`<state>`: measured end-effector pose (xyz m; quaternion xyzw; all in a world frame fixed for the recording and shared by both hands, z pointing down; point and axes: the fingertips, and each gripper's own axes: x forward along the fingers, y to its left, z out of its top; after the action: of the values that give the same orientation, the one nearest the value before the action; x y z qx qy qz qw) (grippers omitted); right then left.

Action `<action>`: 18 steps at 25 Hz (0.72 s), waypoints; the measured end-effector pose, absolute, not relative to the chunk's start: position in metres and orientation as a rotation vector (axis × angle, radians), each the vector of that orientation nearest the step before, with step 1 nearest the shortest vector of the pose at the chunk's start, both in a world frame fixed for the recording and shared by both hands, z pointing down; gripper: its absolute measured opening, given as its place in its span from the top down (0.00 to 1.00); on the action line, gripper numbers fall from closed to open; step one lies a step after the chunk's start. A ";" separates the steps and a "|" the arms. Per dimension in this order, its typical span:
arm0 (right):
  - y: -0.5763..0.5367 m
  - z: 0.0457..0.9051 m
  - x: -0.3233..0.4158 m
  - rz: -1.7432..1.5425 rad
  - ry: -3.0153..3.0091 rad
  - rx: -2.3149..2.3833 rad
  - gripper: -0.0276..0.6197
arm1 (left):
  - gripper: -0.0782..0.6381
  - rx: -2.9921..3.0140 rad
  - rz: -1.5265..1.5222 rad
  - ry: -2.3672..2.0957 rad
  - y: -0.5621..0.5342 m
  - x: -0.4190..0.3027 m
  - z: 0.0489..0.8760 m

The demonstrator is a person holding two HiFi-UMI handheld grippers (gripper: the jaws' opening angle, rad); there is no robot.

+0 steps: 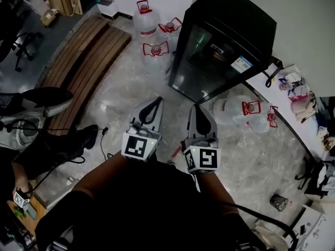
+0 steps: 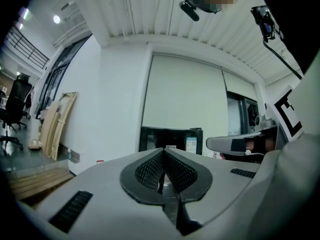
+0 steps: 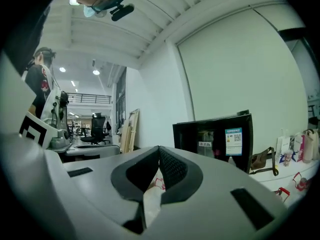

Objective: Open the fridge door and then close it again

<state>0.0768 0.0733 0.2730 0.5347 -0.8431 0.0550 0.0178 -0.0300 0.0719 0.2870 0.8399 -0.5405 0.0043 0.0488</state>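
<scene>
Fridge (image 1: 225, 41): black, ahead of both tongs and a little to their right, well apart from the tips.
Hard to make out: I cannot find a handle. The inside is dim behind the glass. In both gripper views my own tongs hide its lower part.
Door: the dark glass front faces my tongs and looks shut.
Long axis: upright, from the floor to its top.
Head view alone: water bottles (image 1: 156, 56) stand on the floor on either side of the fridge.
Right gripper view alone: a red bottle handle shows through the slot behind the tips, and an office chair (image 3: 97, 129) sits far to the left.
Left tongs (image 1: 158, 100): tips together, empty.
Right tongs (image 1: 194, 107): tips meeting, nothing clamped.
</scene>
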 end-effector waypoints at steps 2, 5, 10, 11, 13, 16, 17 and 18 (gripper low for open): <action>0.039 0.273 0.069 0.158 -2.575 1.696 0.93 | 0.88 2.587 0.009 -1.620 0.034 -0.042 0.285; -0.003 0.277 0.063 0.174 -2.524 1.750 0.93 | 0.88 2.614 0.018 -1.579 -0.018 -0.055 0.290; -0.052 0.293 0.057 0.173 -2.480 1.793 0.93 | 0.88 2.632 0.033 -1.534 -0.081 -0.063 0.312; -0.061 0.298 0.056 0.174 -2.475 1.795 0.93 | 0.88 2.632 0.034 -1.528 -0.091 -0.063 0.318; -0.079 0.309 0.057 0.172 -2.469 1.795 0.93 | 0.88 2.632 0.042 -1.515 -0.110 -0.059 0.331; -0.111 0.336 0.062 0.198 -2.463 1.799 0.93 | 0.87 2.645 0.048 -1.496 -0.143 -0.049 0.356; -0.122 0.344 0.064 0.207 -2.467 1.800 0.93 | 0.84 2.645 0.048 -1.487 -0.154 -0.045 0.366; -0.133 0.352 0.066 0.212 -2.474 1.801 0.93 | 0.82 2.645 0.043 -1.475 -0.166 -0.041 0.376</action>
<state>0.0665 -0.1329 0.3518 0.5868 -0.8059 0.0690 0.0369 -0.0414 -0.1656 0.3756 0.8719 -0.4863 0.0143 0.0563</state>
